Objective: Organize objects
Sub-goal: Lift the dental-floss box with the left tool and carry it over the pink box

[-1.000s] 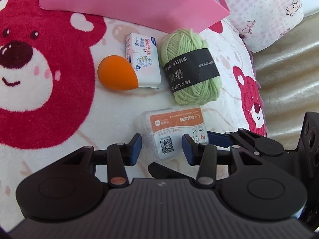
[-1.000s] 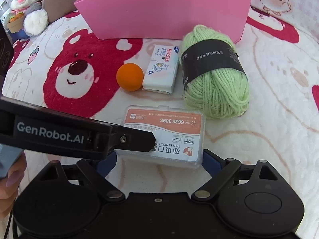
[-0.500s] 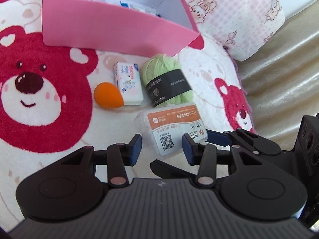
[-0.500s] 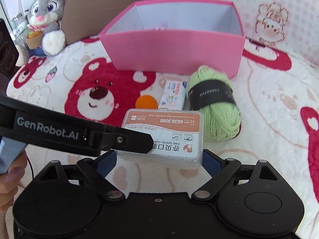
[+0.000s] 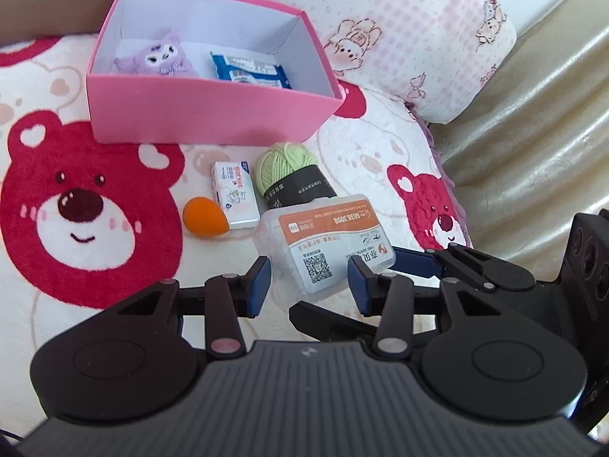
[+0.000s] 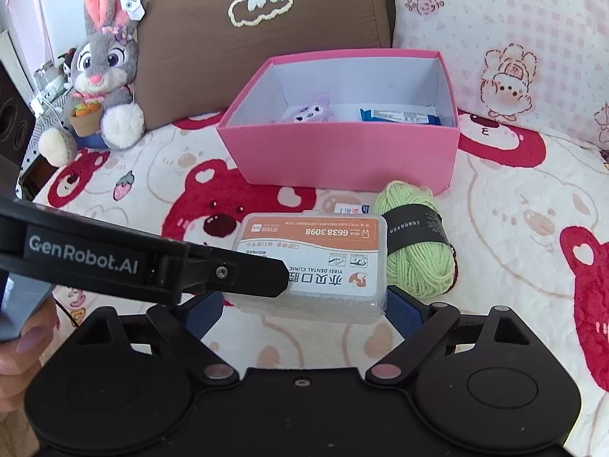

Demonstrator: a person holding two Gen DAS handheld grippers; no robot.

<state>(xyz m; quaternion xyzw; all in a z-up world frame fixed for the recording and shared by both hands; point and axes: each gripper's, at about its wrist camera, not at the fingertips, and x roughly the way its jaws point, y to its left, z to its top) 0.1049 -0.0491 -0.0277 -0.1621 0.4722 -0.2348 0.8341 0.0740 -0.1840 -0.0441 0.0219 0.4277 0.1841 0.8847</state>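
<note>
Right tool (image 6: pixel 304 306) holds a clear plastic dental floss box (image 6: pixel 316 255) by its two short ends, blue pads pressed on both sides, jaws spread wide to fit the box's length. The box is lifted clear of the bear-print blanket (image 6: pixel 152 175), orange label up.

Left tool (image 5: pixel 309 280) is narrowly open. One of its fingers (image 6: pixel 236 272) lies over the box's left front corner in the right wrist view. In the left wrist view the box (image 5: pixel 323 243) sits just ahead of and between the blue pads; cannot tell if the pads actually press on it. A fingertip of the person (image 6: pixel 28 341) shows at the left edge.

On the blanket behind the box:
- green yarn skein (image 6: pixel 415 251) with a black band
- small white tissue pack (image 5: pixel 234 194) left of the yarn
- orange makeup sponge (image 5: pixel 205 216) touching the pack's near left corner

Beyond these stands an open pink box (image 5: pixel 198 114). Inside it are a purple plush toy (image 5: pixel 160 55) on the left and a blue wipes packet (image 5: pixel 249 70) on the right.

A grey bunny plush (image 6: pixel 101 64) leans on a brown cushion (image 6: pixel 247 38) at back left, and a pink check pillow (image 6: pixel 514 38) is at back right.
</note>
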